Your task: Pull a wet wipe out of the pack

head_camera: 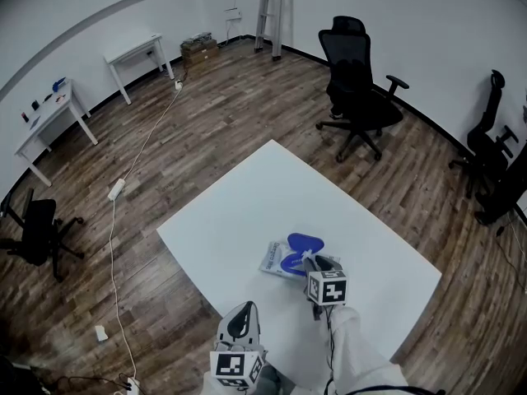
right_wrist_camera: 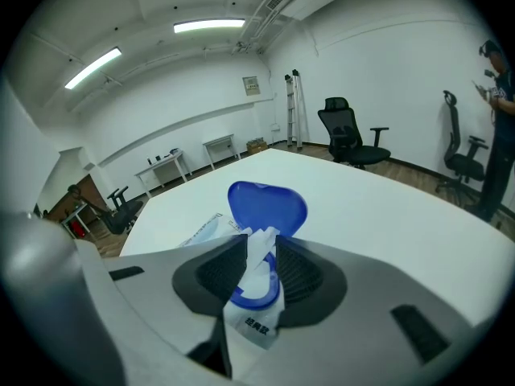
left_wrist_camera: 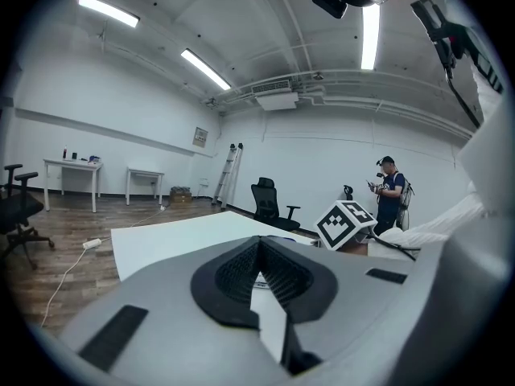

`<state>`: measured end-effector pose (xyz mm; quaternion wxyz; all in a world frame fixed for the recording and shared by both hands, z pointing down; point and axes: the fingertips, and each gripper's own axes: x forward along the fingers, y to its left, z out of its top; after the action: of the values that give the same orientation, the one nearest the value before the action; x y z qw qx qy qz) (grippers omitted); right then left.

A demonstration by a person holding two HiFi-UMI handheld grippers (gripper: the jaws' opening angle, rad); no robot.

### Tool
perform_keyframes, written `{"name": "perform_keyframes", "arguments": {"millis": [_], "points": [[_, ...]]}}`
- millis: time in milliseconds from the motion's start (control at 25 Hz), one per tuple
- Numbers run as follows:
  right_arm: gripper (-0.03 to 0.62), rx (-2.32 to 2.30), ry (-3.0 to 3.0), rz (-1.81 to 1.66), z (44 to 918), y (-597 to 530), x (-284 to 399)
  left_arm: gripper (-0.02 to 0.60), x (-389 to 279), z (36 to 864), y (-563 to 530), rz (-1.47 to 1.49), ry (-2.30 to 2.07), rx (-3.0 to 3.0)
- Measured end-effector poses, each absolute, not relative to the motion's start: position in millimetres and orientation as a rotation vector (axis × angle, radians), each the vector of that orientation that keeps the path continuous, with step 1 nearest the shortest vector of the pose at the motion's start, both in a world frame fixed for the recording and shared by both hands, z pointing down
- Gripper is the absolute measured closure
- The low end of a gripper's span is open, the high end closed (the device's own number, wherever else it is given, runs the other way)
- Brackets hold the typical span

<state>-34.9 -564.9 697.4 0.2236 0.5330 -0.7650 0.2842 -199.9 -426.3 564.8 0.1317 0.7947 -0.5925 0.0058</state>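
The wet wipe pack lies flat on the white table, with its blue heart-shaped lid flipped up. A white wipe sticks up out of the lid's opening. My right gripper is shut on that tuft, its pads pinching it from both sides; in the head view this gripper sits right over the pack. My left gripper hovers near the table's front edge, apart from the pack. Its jaws are shut with nothing between them.
A black office chair stands beyond the table's far corner, with others at the right wall and at the left. White desks and a ladder line the far wall. A power cable runs across the floor. A person stands far off.
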Motion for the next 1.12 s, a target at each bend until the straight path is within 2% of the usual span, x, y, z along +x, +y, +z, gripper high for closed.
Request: {"name": "perform_keyframes", "arguments": {"millis": [960,1120], "points": [[0.500,1.334,-1.980,0.728,715.6,-572.2,-51.4,0.584,-208.9,573.5,-430.6,0.040,-1.727,2.273],[0.530,1.348,-1.980,0.685,719.3,-573.3,-50.6,0.584,-209.4,575.4,-432.4,0.043,-1.719,2.272]]}}
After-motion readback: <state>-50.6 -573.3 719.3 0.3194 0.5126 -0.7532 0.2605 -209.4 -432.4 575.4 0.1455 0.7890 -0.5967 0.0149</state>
